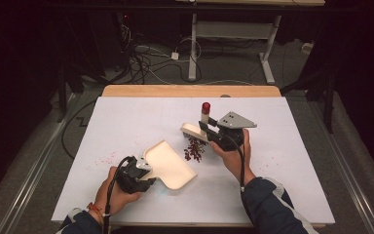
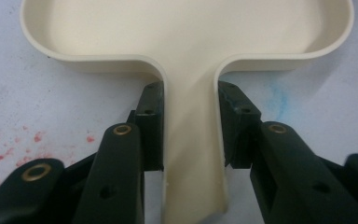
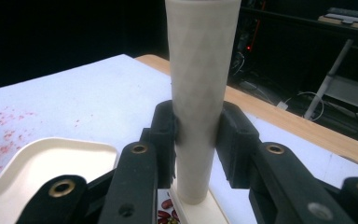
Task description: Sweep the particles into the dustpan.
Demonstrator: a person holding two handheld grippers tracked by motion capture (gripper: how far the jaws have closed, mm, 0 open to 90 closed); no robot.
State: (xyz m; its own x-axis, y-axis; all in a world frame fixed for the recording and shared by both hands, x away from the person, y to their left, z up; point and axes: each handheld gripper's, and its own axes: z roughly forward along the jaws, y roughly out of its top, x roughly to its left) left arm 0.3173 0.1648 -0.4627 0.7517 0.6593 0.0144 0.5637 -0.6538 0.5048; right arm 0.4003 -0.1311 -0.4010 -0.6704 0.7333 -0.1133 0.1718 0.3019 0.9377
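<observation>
Nearest, at the table's front left: left gripper, held in the person's left hand, is clamped on the narrow handle of a cream plastic dustpan-shaped tray. In the left gripper view both pads press the handle's side walls; the tray's wide pan lies flat on the white table cover beyond the jaws. Faint red speckles stain the cover beside the left jaw; a pale blue smudge sits on the other side.

Mid-table, just past the tray's far corner: a small heap of dark red beans on the cover.

Right gripper, in the right hand, is closed around the cream cylindrical handle of a small brush, held upright. The handle ends in a red cap. The brush's flat base sits directly over the beans' far edge; some beans show beneath it in the right gripper view.

Beyond: the table's wooden edge, then dark floor with cables and white desk legs.
</observation>
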